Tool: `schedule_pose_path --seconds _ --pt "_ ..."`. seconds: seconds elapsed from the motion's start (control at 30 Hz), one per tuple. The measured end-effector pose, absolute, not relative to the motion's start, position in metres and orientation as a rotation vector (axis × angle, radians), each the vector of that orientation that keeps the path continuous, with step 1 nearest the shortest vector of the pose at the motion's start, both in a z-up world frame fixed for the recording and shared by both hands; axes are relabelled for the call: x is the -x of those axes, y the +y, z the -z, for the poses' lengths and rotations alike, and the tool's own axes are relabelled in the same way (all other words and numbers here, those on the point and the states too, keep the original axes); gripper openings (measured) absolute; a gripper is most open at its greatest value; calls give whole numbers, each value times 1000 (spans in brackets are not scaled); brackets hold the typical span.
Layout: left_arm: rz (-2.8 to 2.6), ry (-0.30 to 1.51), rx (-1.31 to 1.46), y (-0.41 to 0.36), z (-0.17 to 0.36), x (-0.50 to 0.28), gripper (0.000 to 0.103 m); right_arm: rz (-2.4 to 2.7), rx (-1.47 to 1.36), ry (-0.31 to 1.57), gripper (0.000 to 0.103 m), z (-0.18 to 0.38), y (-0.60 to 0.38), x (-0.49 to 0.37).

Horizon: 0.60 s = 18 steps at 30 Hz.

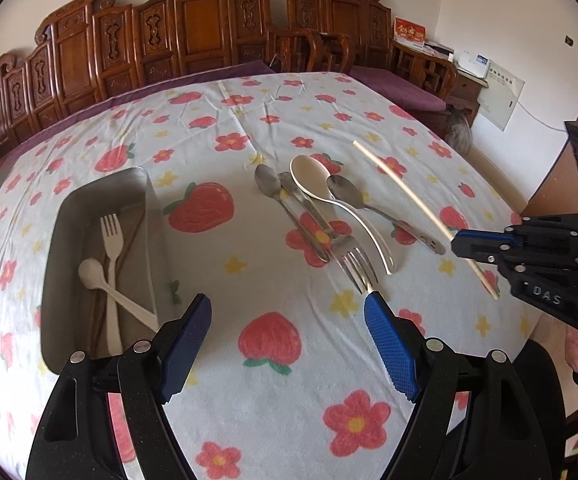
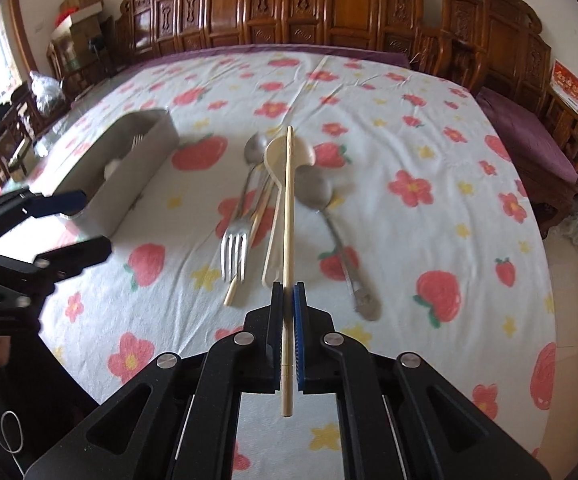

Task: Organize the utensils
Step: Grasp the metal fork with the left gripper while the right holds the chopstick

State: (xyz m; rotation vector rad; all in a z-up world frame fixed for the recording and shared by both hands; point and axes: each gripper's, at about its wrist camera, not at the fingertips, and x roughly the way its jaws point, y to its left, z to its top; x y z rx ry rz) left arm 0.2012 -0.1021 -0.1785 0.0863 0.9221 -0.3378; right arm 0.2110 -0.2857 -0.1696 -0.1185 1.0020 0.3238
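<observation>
My right gripper [image 2: 287,288] is shut on a pale chopstick [image 2: 288,208] and holds it above the table; it also shows in the left wrist view [image 1: 459,240], with the chopstick [image 1: 405,192] slanting through the air. My left gripper [image 1: 287,308] is open and empty, between the metal tray [image 1: 101,196] and the utensil pile. The tray holds a white plastic fork [image 1: 112,240], a white spoon [image 1: 93,274] and what look like chopsticks. On the cloth lie a metal fork [image 1: 353,258], a cream spoon [image 1: 313,174], metal spoons [image 1: 267,180] and another chopstick [image 2: 249,248].
A flowered cloth [image 1: 273,380] covers the round table. Carved wooden chairs [image 1: 193,28] stand along the far side. The tray [image 2: 129,168] sits at the left in the right wrist view, with the left gripper [image 2: 77,224] in front of it.
</observation>
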Motion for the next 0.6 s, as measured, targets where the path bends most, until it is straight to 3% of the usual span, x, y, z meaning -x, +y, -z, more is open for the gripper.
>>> schedule_pose_path --seconds 0.37,0.6 --pt "329 1015 -48 -143 200 -253 72 -303 79 973 6 157 -313 -221" --pt "324 1079 2 -158 213 -279 58 -283 39 975 6 156 -331 -228"
